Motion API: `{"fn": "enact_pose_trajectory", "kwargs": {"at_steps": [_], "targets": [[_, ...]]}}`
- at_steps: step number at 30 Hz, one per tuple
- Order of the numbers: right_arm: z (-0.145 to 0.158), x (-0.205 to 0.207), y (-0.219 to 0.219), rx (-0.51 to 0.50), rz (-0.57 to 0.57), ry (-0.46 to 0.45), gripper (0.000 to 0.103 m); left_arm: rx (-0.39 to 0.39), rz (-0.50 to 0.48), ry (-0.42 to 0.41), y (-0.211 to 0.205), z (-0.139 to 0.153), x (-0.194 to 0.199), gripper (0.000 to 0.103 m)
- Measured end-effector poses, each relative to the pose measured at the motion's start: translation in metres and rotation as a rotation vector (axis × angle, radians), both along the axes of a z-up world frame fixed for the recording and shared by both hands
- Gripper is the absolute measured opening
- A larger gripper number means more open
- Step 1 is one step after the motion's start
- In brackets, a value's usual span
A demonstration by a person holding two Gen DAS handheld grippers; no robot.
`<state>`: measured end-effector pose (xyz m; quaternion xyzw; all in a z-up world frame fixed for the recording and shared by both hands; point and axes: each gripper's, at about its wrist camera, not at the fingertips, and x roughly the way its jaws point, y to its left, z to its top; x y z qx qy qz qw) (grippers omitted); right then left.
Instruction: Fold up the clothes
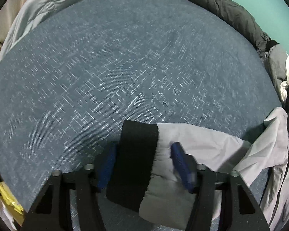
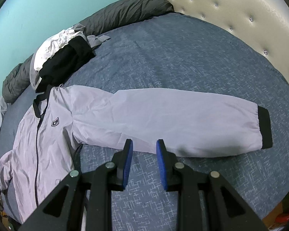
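A pale lilac zip jacket lies flat on the blue bed cover. One sleeve stretches out to the right and ends in a black cuff. My right gripper is open at the sleeve's near edge, about mid-length, with nothing between its blue pads. In the left wrist view the black cuff and the sleeve end lie between the wide-spread fingers of my left gripper, which is open. Its right pad touches the fabric.
A pile of black, white and grey clothes sits beyond the jacket's collar. A dark rolled duvet runs along the teal wall. A tufted cream headboard bounds the right side. A light grey blanket lies at the bed's far edge.
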<state>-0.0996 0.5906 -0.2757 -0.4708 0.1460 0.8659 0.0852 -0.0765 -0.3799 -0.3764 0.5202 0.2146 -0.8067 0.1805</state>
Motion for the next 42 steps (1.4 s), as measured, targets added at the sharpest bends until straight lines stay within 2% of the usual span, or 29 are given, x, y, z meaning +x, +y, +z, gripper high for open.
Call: {"fn": "enact_pose_trajectory", "kwargs": {"at_steps": [1,3,6,13,17,18,20,24,28,33,38,42], "targets": [[0.000,0.000,0.000,0.003,-0.002,-0.002,0.025,0.001,0.002,0.005,-0.001,0.000,0.001,0.054],[0.001,0.000,0.000,0.004,-0.008,-0.005,0.025,0.003,-0.015,0.021,-0.001,0.003,0.002,0.042],[0.002,-0.001,-0.004,-0.003,-0.004,0.001,0.025,-0.022,-0.034,0.053,-0.001,0.020,0.007,0.032],[0.006,-0.002,-0.016,-0.020,0.023,0.020,0.025,-0.094,0.027,0.182,-0.027,0.094,0.032,0.027],[0.006,-0.001,-0.019,-0.034,0.028,0.025,0.025,0.001,0.133,0.216,-0.054,0.109,0.042,0.030],[0.006,-0.001,-0.019,-0.038,0.026,0.024,0.025,0.014,0.153,0.193,-0.056,0.106,0.039,0.036],[0.005,0.001,-0.018,-0.047,0.023,0.023,0.025,0.010,0.180,0.153,-0.047,0.100,0.040,0.041],[0.002,0.004,-0.017,-0.065,0.015,0.021,0.025,-0.007,0.213,0.136,-0.052,0.090,0.043,0.052],[0.000,0.007,-0.015,-0.083,0.008,0.020,0.025,0.004,0.153,0.114,-0.045,0.078,0.053,0.052],[-0.003,0.008,-0.022,-0.099,0.012,0.017,0.025,-0.021,0.050,0.066,-0.023,0.057,0.064,0.053],[-0.001,0.003,-0.038,-0.087,0.057,0.017,0.025,-0.049,-0.028,0.084,-0.001,0.051,0.080,0.055],[-0.002,0.000,-0.045,-0.092,0.073,0.019,0.025,-0.080,-0.073,0.108,0.013,0.055,0.090,0.062]]}}
